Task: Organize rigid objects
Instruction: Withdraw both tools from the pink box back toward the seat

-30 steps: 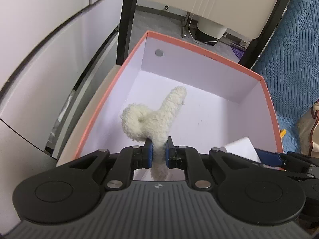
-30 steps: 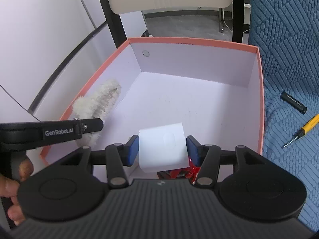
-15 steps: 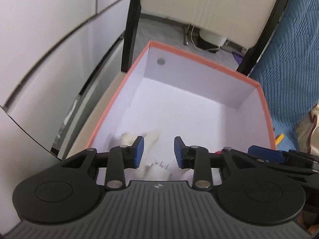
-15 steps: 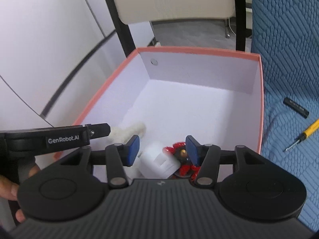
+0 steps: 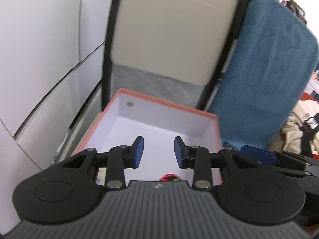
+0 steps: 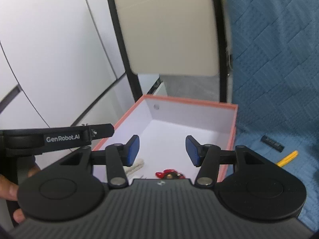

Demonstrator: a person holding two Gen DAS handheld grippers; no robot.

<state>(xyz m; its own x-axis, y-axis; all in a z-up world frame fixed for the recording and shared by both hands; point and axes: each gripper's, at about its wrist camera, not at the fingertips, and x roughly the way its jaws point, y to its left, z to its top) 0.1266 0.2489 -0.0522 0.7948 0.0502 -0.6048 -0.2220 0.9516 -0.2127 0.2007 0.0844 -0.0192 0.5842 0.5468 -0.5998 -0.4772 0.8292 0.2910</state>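
Observation:
An orange-rimmed box (image 5: 167, 103) with a white inside stands below both grippers; it also shows in the right wrist view (image 6: 191, 102). My left gripper (image 5: 159, 152) is open and empty above the box's near end. My right gripper (image 6: 162, 150) is open and empty above the box too. At the box's near end lie a fluffy white piece (image 6: 135, 166) and a red object (image 6: 168, 173); the red object (image 5: 169, 177) just peeks over the left gripper's body. The white block is hidden.
A beige folding chair (image 6: 169, 29) with black frame stands behind the box. White cabinet panels (image 5: 39, 49) are on the left. A blue quilted cloth (image 6: 279, 69) on the right carries a yellow screwdriver (image 6: 287, 156) and a small black bar (image 6: 272, 141).
Both grippers opened and let go: the fluffy white piece and the white block dropped into the box. Both grippers then rose and tilted up, away from the box.

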